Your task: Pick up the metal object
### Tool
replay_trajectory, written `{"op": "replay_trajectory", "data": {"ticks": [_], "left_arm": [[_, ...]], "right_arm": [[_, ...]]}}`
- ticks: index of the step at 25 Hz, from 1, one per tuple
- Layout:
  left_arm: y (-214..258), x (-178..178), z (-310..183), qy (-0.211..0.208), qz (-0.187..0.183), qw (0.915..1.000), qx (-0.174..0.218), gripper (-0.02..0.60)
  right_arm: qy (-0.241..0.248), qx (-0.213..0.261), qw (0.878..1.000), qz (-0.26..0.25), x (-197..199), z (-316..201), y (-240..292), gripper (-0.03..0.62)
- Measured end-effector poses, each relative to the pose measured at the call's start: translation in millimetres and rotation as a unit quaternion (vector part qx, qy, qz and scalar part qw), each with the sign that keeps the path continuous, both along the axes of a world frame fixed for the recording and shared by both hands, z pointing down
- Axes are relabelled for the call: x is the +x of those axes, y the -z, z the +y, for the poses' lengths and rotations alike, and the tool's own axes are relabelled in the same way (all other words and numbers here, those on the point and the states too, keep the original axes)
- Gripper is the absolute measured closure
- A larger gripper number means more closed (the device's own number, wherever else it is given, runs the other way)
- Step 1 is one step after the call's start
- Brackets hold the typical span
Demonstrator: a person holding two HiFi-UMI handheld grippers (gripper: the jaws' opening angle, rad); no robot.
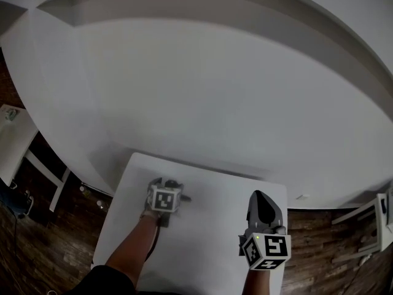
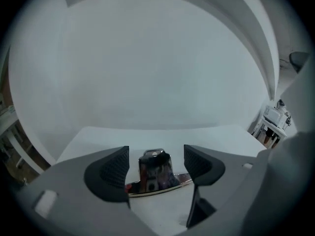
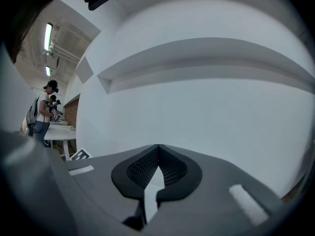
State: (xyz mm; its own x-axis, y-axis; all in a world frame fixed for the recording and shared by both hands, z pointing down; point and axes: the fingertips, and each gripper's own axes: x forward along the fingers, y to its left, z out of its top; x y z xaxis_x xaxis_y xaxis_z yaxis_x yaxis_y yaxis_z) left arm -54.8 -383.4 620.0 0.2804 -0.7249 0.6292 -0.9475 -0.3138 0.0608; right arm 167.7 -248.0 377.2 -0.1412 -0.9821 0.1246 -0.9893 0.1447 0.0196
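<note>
The metal object (image 2: 155,173) is a shiny chrome piece with an upright block on a flat curved base. It stands on the small white table (image 2: 157,134). My left gripper (image 2: 155,166) is open around it, one dark ribbed pad on each side and a gap to both. In the head view my left gripper (image 1: 166,183) is low over the table's (image 1: 202,238) left half, and its marker cube hides the object. My right gripper (image 1: 260,196) hovers at the table's right side. Its jaws meet at the tips, shut, with nothing between them (image 3: 158,150).
A white wall with a long ledge (image 1: 202,8) rises close behind the table. Dark wooden floor (image 1: 55,238) surrounds the table. White furniture stands at the far left (image 1: 15,140) and far right (image 1: 376,226). People stand by tables (image 3: 47,109) in the distance.
</note>
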Motion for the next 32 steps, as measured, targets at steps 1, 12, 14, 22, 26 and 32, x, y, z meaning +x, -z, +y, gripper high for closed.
{"op": "replay_trajectory", "data": {"ticks": [1,12,14,22,26,32], "left_arm": [[-7.6,1.8,-3.5,0.003,0.001,0.9999,-0.010,0.245],[-67.1,14.6,-9.9,0.015,-0.027,0.9895,-0.141,0.270],[-71.8,13.4,-6.6,0.018,-0.029,0.9880,-0.150,0.281],[-73.5,14.8,-6.8,0.012,-0.034,0.9884,-0.148,0.284],[-71.8,15.8,-8.5,0.012,-0.038,0.9896,-0.138,0.287],[-73.5,12.9,-7.5,0.008,-0.047,0.9889,-0.140,0.288]], "right_arm": [[-0.002,-0.002,1.000,0.001,1.1,-1.1,-1.4,0.583],[-0.015,-0.015,1.000,0.001,12.1,-6.7,-14.7,0.583],[-0.018,-0.014,1.000,0.000,13.0,-7.0,-14.4,0.583],[-0.021,-0.008,1.000,-0.003,15.3,-3.6,-11.9,0.583],[-0.019,-0.004,1.000,-0.005,15.6,-1.8,-9.6,0.583],[-0.014,0.003,1.000,-0.006,13.2,1.7,-5.2,0.583]]}}
